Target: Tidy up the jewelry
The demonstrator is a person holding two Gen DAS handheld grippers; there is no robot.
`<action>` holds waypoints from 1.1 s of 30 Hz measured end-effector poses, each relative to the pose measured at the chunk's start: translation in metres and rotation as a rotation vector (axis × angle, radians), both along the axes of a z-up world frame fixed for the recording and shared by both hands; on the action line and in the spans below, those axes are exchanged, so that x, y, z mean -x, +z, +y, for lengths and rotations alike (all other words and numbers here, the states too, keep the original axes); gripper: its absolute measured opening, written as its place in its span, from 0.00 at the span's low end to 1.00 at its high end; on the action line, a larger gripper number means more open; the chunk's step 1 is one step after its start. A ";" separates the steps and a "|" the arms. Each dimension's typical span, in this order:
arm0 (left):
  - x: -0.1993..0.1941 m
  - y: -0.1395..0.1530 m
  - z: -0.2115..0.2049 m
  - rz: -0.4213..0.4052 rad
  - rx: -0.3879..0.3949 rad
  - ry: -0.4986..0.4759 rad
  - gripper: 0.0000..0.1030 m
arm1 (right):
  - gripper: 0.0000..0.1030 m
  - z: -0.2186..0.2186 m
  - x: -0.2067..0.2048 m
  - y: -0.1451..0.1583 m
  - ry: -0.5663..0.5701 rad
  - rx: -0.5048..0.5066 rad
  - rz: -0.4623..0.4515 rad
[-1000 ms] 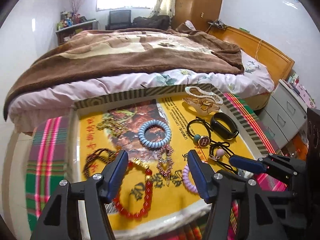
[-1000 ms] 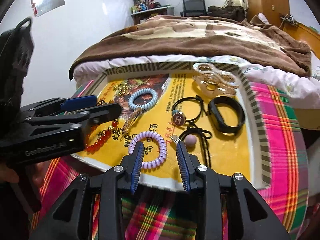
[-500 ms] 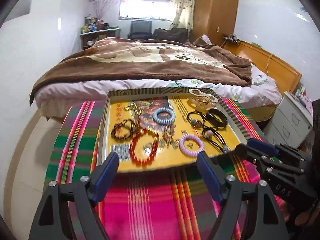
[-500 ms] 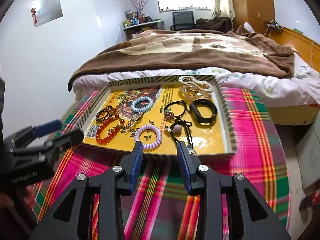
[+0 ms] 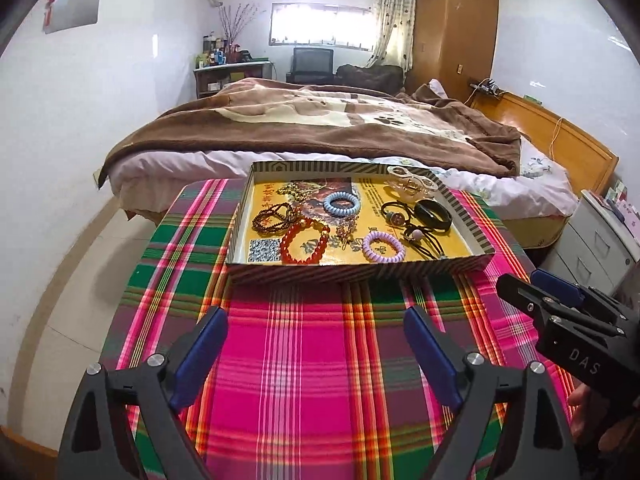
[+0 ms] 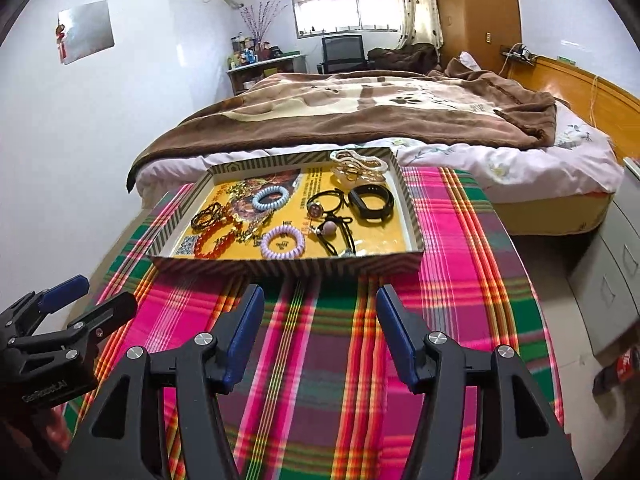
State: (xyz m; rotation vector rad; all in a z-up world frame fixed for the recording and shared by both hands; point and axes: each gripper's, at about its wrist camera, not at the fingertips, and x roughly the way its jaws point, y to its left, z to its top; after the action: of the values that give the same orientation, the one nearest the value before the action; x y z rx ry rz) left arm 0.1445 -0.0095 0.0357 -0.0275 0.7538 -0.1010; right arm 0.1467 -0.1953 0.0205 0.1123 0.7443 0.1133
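Nearest the left wrist camera, the left gripper (image 5: 316,332) hangs over the plaid tablecloth (image 5: 304,380) with its jaws wide and opening further, nothing but cloth between the blue pads. At about four o'clock in that view the right gripper (image 5: 536,284) pokes in from the edge; seen from its own camera, the right gripper (image 6: 320,306) also stands fairly wide and is opening, empty, over the cloth, with the left gripper at eight o'clock. Beyond both, toward twelve o'clock, sits the shallow striped tray (image 5: 360,271) with a yellow printed floor, and all the jewelry lies inside it. Along its near side rest a red bead bracelet (image 5: 305,242) and, to the right, a purple coil hair tie (image 5: 383,247). Behind them are a dark bead bracelet (image 5: 276,217) at the left, a blue coil hair tie (image 5: 341,203) near the middle, black cord hair ties (image 5: 416,228) and a black band (image 5: 433,216) at the right. A clear hair clip (image 5: 412,184) leans at the far right corner. Past the tray stretches a bed (image 5: 320,128) under a brown blanket.
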 end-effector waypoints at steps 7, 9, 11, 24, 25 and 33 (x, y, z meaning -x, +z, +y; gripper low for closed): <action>0.012 0.002 -0.003 -0.004 -0.053 0.027 0.87 | 0.57 0.000 0.014 0.000 -0.013 -0.018 -0.002; 0.012 0.001 -0.005 0.002 -0.074 0.041 0.87 | 0.57 0.001 0.015 0.001 -0.012 -0.016 -0.006; 0.013 0.001 -0.006 0.003 -0.089 0.045 0.87 | 0.57 0.002 0.017 0.001 -0.014 -0.013 -0.009; 0.019 0.001 -0.004 -0.011 -0.043 0.039 0.87 | 0.57 0.004 0.021 -0.001 -0.016 -0.016 -0.003; 0.020 0.001 -0.004 -0.013 -0.054 0.045 0.87 | 0.57 0.004 0.022 -0.001 -0.015 -0.016 -0.004; 0.019 -0.003 -0.005 0.002 -0.067 0.053 0.87 | 0.57 0.007 0.025 0.002 -0.007 -0.012 -0.016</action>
State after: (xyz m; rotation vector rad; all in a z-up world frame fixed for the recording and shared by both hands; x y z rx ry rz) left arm 0.1259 -0.0142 0.0328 0.0158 0.7575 -0.0252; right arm 0.1213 -0.1882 0.0225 0.1256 0.7276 0.1124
